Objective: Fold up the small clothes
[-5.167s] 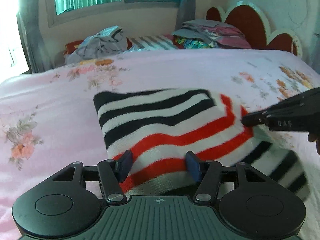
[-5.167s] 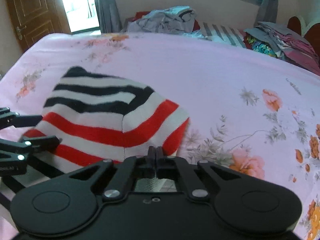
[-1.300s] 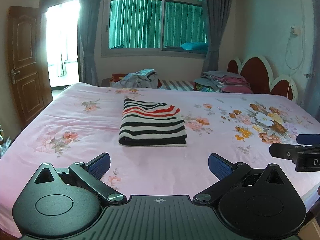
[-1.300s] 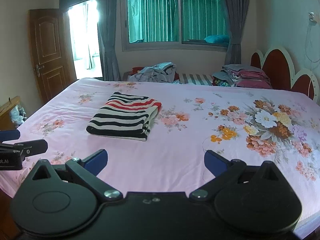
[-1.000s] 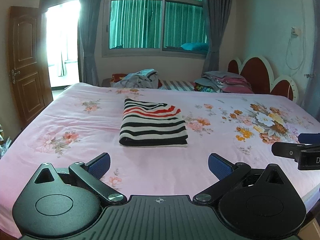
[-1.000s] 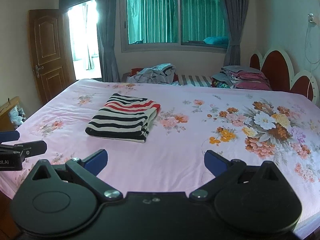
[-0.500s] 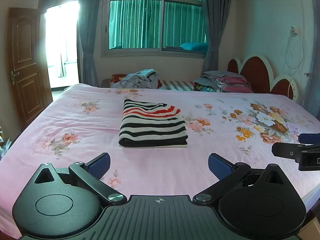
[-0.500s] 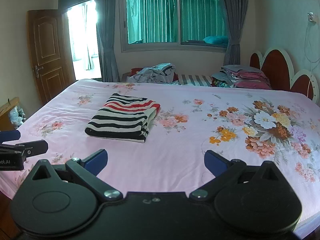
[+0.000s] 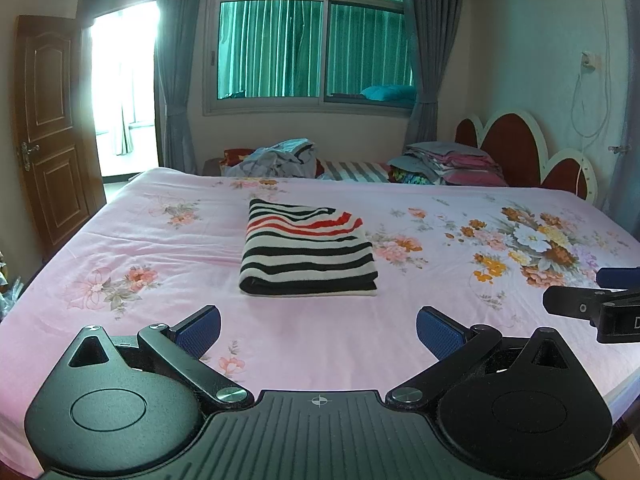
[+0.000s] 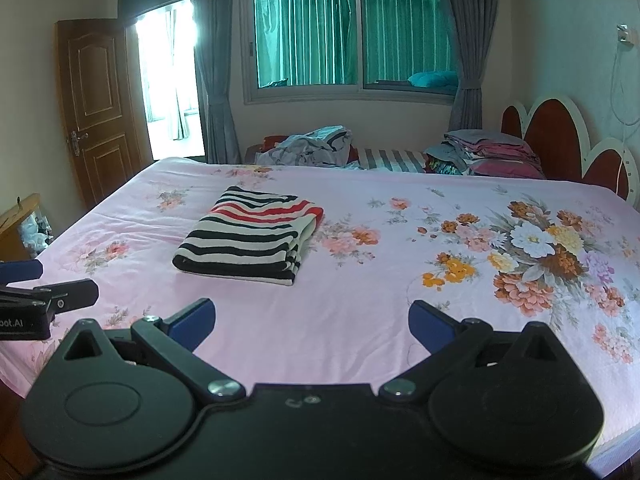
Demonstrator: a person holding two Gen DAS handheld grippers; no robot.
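A folded striped garment [image 9: 306, 250], black, white and red, lies flat as a neat rectangle on the pink floral bed [image 9: 160, 280]. In the right wrist view the same striped garment [image 10: 250, 236] sits left of centre. My left gripper [image 9: 318, 332] is open, well back from the garment near the bed's front edge, holding nothing. My right gripper [image 10: 312, 326] is also open and empty, pulled back the same way. Each gripper shows at the edge of the other's view: the right gripper [image 9: 592, 300] and the left gripper [image 10: 40, 284].
An unfolded heap of clothes [image 9: 280, 158] and a folded stack [image 9: 448, 162] sit beyond the bed's far side by a red scalloped headboard [image 9: 516, 144]. A wooden door [image 9: 48, 132] stands open at left. A window with green curtains [image 9: 312, 48] fills the back wall.
Five seconds ago both grippers were close over the garment, the right one shut. Both have since backed away and stand open. Over the last second almost nothing moved.
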